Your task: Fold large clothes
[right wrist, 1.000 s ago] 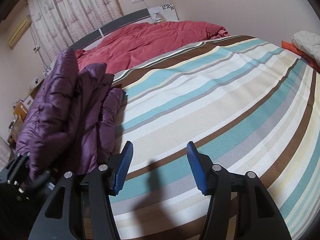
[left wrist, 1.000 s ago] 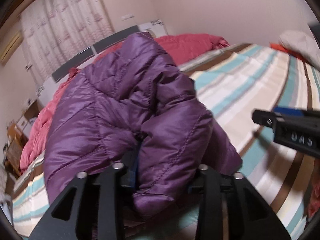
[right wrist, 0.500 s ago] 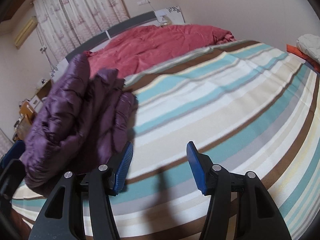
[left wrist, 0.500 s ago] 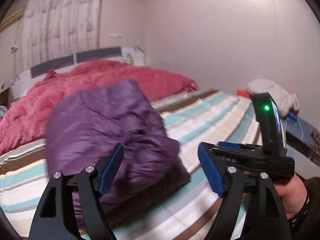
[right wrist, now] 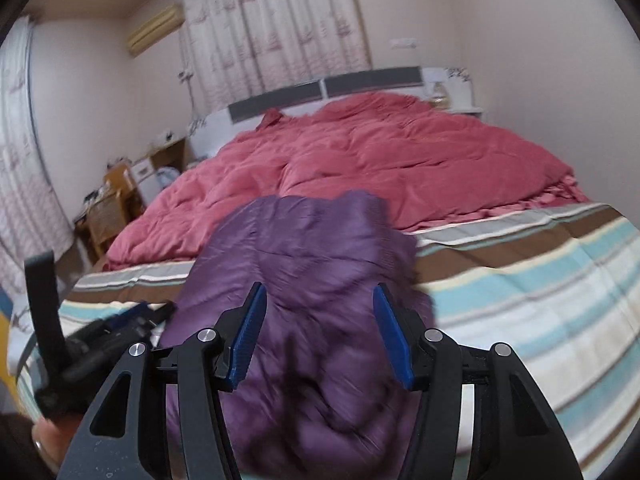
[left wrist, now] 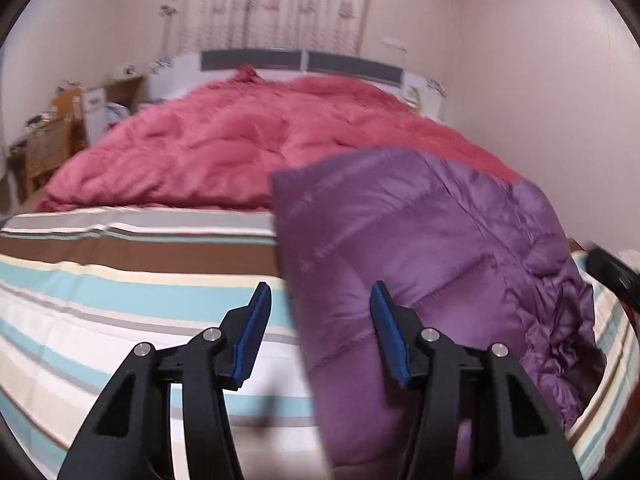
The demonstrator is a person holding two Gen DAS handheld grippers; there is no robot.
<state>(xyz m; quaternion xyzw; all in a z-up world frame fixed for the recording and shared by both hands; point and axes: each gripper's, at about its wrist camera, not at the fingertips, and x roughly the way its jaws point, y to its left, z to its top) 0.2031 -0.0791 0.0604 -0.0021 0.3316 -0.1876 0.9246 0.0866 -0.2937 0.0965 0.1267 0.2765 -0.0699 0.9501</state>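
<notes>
A purple puffer jacket (left wrist: 432,264) lies bunched in a folded heap on the striped bed cover (left wrist: 120,288). My left gripper (left wrist: 320,316) hovers over the jacket's left edge. Its jaws are closing, and the blue pads touch no cloth. In the right wrist view the jacket (right wrist: 312,264) sits straight ahead. My right gripper (right wrist: 320,328) stands open just above its near end, nothing pressed between the pads. The left gripper (right wrist: 152,314) shows low on the left there, held by a hand (right wrist: 44,436).
A crumpled red comforter (left wrist: 248,148) covers the far half of the bed, up to the grey-and-white headboard (right wrist: 360,80). Wooden furniture with clutter (right wrist: 116,204) stands left of the bed. Curtains (right wrist: 280,28) hang behind, and a wall runs along the right side.
My left gripper has let go of the jacket, which now lies on the bed. Both grippers have drawn back, risen and swung round to face the headboard.
</notes>
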